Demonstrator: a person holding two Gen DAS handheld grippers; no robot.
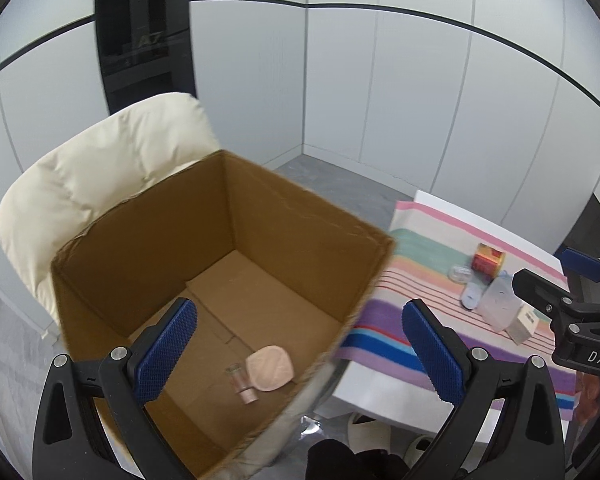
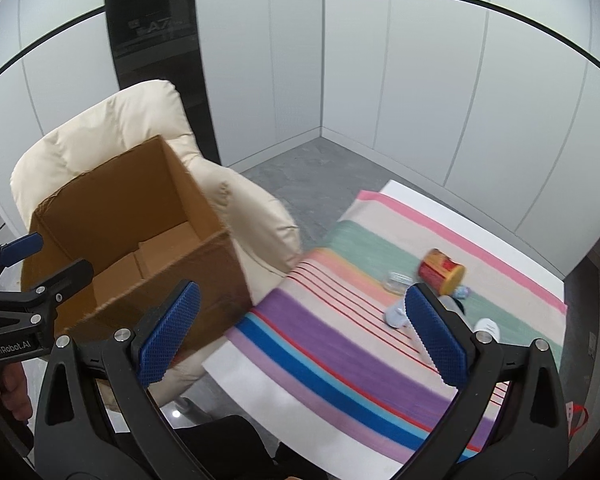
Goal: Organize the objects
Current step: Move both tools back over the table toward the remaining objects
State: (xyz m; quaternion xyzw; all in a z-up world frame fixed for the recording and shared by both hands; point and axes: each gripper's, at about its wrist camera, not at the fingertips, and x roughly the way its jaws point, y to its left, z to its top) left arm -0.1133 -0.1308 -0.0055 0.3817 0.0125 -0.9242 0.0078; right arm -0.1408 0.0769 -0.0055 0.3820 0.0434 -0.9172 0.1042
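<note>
Above the cardboard box (image 1: 220, 264), the left gripper (image 1: 300, 352) hangs with jaws spread wide, nothing between the blue pads (image 1: 168, 352). Box sits on a cream padded chair (image 1: 100, 176), open top. On the box floor, near the front-right corner: a beige oval pouch (image 1: 271, 368) and a small clear vial (image 1: 242, 385) touching its left edge; both lie below and between the left pads, closer to the left one. Right gripper (image 2: 300, 340) is also wide and empty, over the striped cloth (image 2: 340, 340) on the white table (image 2: 268, 396). Remaining items are clustered on the cloth's far right: a red-and-yellow can (image 2: 440, 271) lying on its side, a small clear lid or dish (image 2: 398, 281) just left of it, a pale blue item (image 2: 396, 314) partly hidden behind the right pad. Left view adds a translucent plastic container (image 1: 498, 304) and a small white carton (image 1: 525, 323) beside it, near the right gripper's tip (image 1: 534, 284). All of that cluster sits ahead-right of the right gripper, none inside its jaws. Motion blur on the cloth edges.
</note>
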